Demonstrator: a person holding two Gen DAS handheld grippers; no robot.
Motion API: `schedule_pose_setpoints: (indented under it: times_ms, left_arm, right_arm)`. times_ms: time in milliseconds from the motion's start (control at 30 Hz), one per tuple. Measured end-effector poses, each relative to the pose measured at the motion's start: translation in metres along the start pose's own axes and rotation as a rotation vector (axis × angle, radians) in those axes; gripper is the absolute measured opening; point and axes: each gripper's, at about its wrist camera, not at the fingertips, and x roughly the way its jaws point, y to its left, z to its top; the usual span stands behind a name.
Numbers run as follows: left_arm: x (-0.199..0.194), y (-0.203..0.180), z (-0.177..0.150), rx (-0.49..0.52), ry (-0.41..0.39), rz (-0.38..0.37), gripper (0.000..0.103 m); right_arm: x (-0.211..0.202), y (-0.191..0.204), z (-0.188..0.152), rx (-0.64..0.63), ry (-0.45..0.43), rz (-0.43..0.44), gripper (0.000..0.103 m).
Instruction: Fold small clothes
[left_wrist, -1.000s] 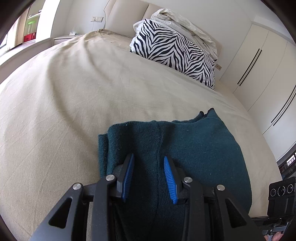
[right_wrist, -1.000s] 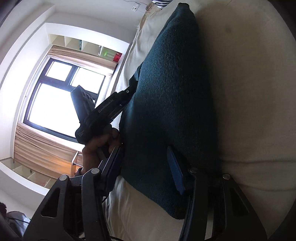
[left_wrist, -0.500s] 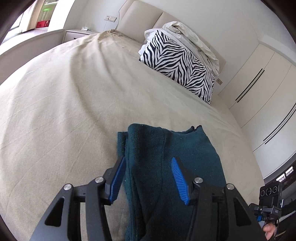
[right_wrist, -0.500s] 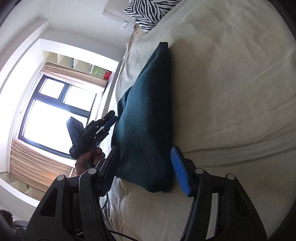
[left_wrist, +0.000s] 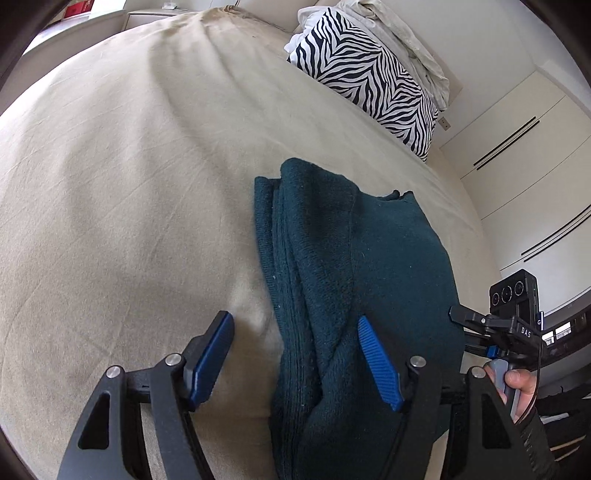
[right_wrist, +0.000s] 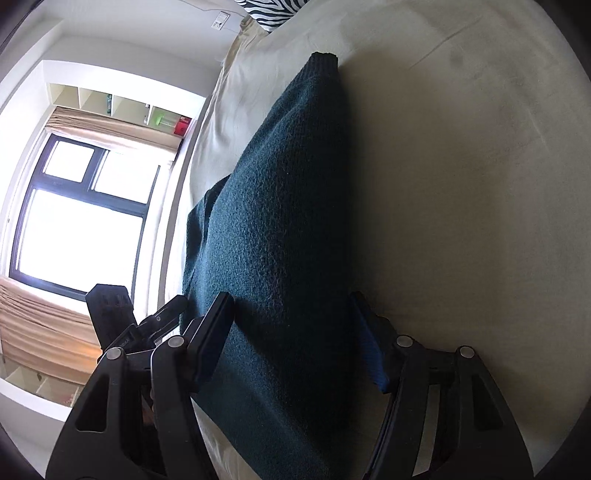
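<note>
A dark teal knit garment (left_wrist: 354, 280) lies folded into a thick stack on the beige bed (left_wrist: 129, 184). My left gripper (left_wrist: 295, 354) is open, its jaws spread wide over the garment's near left edge, the right pad above the cloth. In the right wrist view the same garment (right_wrist: 280, 221) runs away from me. My right gripper (right_wrist: 295, 332) is open, its jaws straddling the garment's near end without pinching it. The right gripper also shows at the right edge of the left wrist view (left_wrist: 509, 325).
A zebra-print pillow (left_wrist: 369, 77) and a rumpled white bundle (left_wrist: 399, 40) lie at the head of the bed. White wardrobe doors (left_wrist: 524, 155) stand on the right. A bright window (right_wrist: 74, 221) and shelves are on the far side.
Both grippers opened wider and let go of the garment. The left one shifted left, now over its left edge. The right one pulled back, then moved in over the near end.
</note>
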Motion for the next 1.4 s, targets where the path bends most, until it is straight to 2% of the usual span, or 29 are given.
schedule_pose_setpoints:
  times_ms: [33, 100, 200, 367, 500, 633, 767, 1000, 1233, 1400]
  left_arm:
    - [0.003, -0.003, 0.0, 0.009, 0.016, 0.004, 0.066]
    - [0.008, -0.006, 0.0, 0.006, 0.035, 0.007, 0.054]
    - [0.019, -0.006, 0.004, -0.035, 0.067, -0.016, 0.042]
    - [0.03, -0.013, 0.008, -0.056, 0.086, 0.0, 0.033]
    - [0.03, -0.001, 0.006, -0.138, 0.076, -0.072, 0.027]
    - [0.027, 0.0, 0.003, -0.161, 0.064, -0.099, 0.024]
    - [0.022, 0.009, 0.002, -0.205, 0.056, -0.166, 0.023]
    - [-0.001, 0.001, 0.001, -0.193, 0.022, -0.232, 0.022]
    - [-0.013, -0.029, 0.01, -0.143, -0.008, -0.238, 0.022]
    - [-0.009, -0.068, 0.029, -0.089, -0.023, -0.234, 0.022]
  right_arm:
    - [0.002, 0.003, 0.0, -0.017, -0.001, -0.015, 0.064]
    - [0.006, 0.006, -0.001, -0.032, -0.006, -0.029, 0.064]
    - [0.002, 0.006, -0.005, -0.036, -0.011, -0.04, 0.062]
    - [0.008, 0.016, -0.004, -0.065, -0.012, -0.118, 0.048]
    - [0.006, 0.025, -0.005, -0.087, -0.036, -0.135, 0.041]
    - [-0.003, 0.036, -0.008, -0.128, -0.067, -0.146, 0.036]
    - [-0.011, 0.036, -0.009, -0.139, -0.08, -0.125, 0.035]
    - [-0.016, 0.032, -0.006, -0.119, -0.099, -0.097, 0.034]
    - [-0.047, 0.04, 0.001, -0.142, -0.146, -0.079, 0.034]
    - [-0.082, 0.036, 0.015, -0.152, -0.194, -0.088, 0.034]
